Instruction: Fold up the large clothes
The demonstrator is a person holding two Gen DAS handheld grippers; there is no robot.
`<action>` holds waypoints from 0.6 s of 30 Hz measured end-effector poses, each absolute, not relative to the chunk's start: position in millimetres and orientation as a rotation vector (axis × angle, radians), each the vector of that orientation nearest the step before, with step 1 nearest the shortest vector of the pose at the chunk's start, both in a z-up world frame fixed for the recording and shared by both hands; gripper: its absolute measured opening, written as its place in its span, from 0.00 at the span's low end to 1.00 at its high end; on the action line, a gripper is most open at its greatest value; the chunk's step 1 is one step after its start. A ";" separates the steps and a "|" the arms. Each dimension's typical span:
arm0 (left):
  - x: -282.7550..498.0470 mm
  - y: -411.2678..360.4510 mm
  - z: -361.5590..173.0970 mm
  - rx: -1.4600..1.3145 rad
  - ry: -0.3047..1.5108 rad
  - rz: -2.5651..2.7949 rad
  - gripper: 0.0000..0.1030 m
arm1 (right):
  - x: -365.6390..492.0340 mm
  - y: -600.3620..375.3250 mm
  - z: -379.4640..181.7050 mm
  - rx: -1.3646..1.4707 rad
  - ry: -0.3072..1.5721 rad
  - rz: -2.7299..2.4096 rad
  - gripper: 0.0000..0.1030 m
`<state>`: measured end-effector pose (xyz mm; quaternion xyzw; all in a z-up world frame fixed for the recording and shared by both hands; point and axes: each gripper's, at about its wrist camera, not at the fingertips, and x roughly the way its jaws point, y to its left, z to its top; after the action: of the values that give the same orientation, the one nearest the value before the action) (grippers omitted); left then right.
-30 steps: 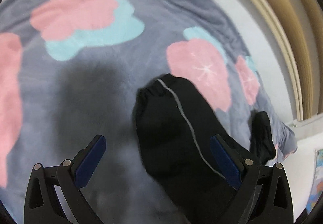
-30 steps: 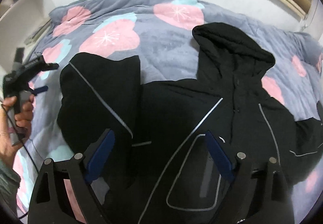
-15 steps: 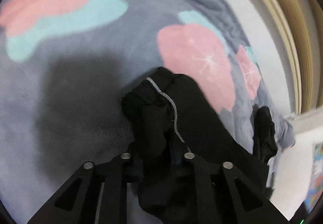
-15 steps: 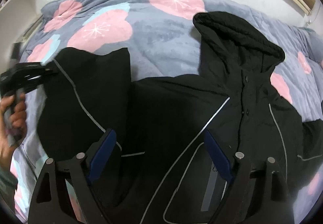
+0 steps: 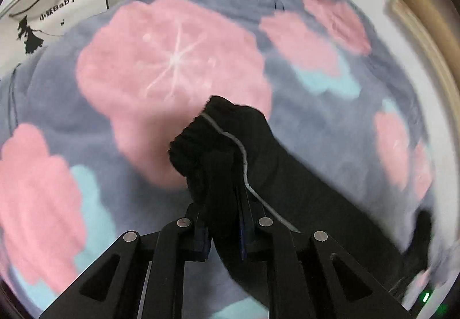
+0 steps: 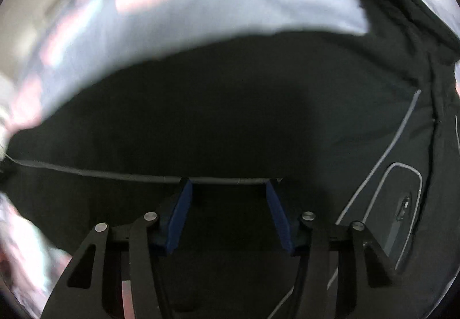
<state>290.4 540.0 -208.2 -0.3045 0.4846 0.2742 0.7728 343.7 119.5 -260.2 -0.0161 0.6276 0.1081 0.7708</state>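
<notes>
Pinching the black jacket's sleeve cuff (image 5: 212,132) (grey piping), left gripper (image 5: 222,221) is clamped; right gripper (image 6: 228,204) gapes over jacket (image 6: 230,117).

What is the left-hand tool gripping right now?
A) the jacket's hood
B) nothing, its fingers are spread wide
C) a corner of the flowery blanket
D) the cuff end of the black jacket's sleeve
D: in the left wrist view the left gripper is closed on bunched black fabric just behind the sleeve cuff, which lies over the blanket.
</notes>
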 end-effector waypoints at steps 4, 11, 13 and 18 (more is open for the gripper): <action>284.5 514.0 -192.0 -0.584 1.004 0.517 0.14 | 345.5 118.0 -261.9 -0.053 1.382 0.255 0.57; 309.2 433.7 -120.7 -0.450 0.872 0.210 0.13 | 310.8 51.1 -202.4 0.037 1.328 0.209 0.57; 307.5 392.4 -103.0 -0.401 0.852 0.102 0.13 | 291.4 27.8 -191.2 0.049 1.316 0.181 0.57; 314.3 277.5 -86.7 -0.321 0.876 -0.156 0.13 | 230.4 -39.5 -171.8 0.100 1.299 0.103 0.57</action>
<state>314.3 277.5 -86.7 -0.1545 0.4220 -0.0752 0.8902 230.4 -39.5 -171.8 0.0466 0.6044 0.0479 0.7938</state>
